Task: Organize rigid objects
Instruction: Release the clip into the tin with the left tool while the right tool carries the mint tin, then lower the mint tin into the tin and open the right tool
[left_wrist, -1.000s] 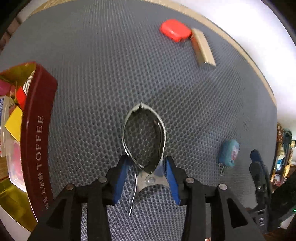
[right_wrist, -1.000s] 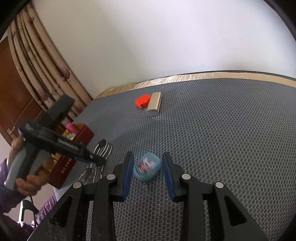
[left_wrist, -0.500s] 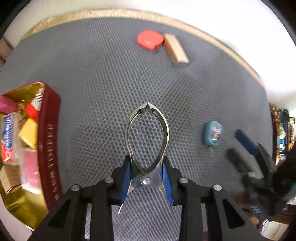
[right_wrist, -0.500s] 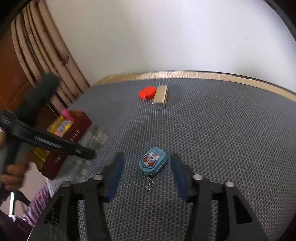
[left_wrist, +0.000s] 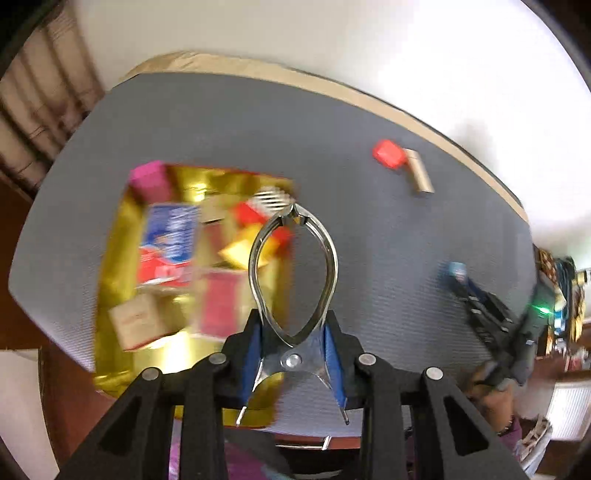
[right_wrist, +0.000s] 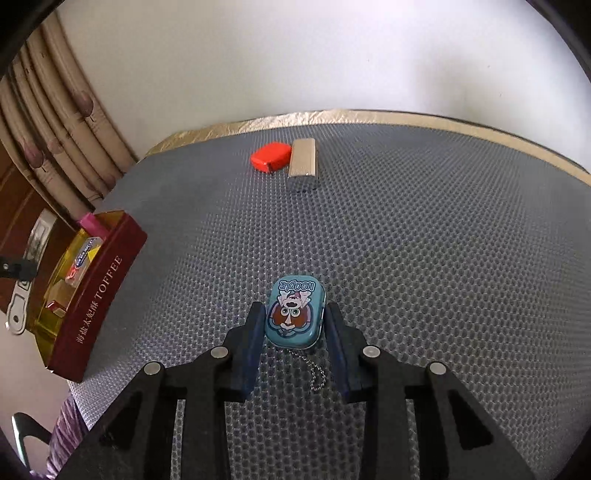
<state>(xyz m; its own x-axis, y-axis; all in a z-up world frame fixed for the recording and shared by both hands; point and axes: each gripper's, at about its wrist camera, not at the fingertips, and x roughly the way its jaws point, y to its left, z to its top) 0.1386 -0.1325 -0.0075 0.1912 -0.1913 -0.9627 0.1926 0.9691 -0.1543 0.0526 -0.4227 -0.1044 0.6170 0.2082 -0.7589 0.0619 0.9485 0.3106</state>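
My left gripper (left_wrist: 293, 345) is shut on a steel nutcracker (left_wrist: 293, 273) and holds it in the air over the right edge of the toffee box (left_wrist: 110, 258), a red box with a gold lining and several small packets inside. My right gripper (right_wrist: 295, 325) is low on the mat with the small blue tin (right_wrist: 295, 314) between its blue pads (right_wrist: 255, 332); they stand at the tin's sides and the tin rests on the mat. The tin's ball chain (right_wrist: 316, 373) trails toward me. The right gripper also shows blurred in the left wrist view (left_wrist: 476, 295).
A red tape measure (right_wrist: 269, 157) and a beige rectangular block (right_wrist: 303, 168) lie side by side at the far side of the grey honeycomb mat (right_wrist: 443, 258). The toffee box (right_wrist: 96, 291) stands at the mat's left edge. Curtains hang at the far left.
My left gripper has lifted the nutcracker and carried it left over the toffee box. My right gripper has closed in around the blue tin.
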